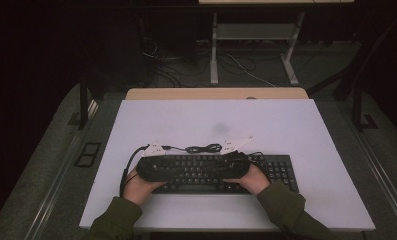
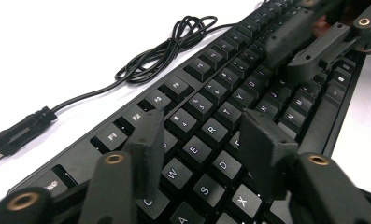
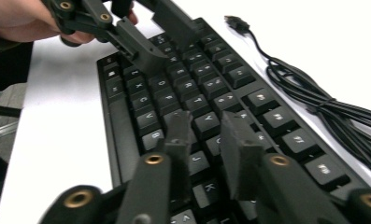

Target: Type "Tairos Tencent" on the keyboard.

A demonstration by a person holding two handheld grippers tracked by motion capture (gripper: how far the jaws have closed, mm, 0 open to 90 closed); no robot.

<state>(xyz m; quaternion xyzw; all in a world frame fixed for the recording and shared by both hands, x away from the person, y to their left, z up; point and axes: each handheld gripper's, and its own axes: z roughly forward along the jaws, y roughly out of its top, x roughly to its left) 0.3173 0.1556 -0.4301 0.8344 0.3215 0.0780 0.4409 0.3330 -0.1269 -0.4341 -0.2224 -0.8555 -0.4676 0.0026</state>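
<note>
Over the keyboard [image 2: 230, 107], both grippers' fingers [image 2: 148, 149] hung spread, pinching nothing; it looked stiff, light plastic, so I'd grab its edges.

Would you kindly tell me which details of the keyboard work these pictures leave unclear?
- High view: the keyboard's key legends are too small, and hands cover its middle.
- Left gripper view: the left gripper hides the keys beneath; pad contact is unclear.
- Right gripper view: the right gripper does likewise; the cable runs off the edge.
</note>
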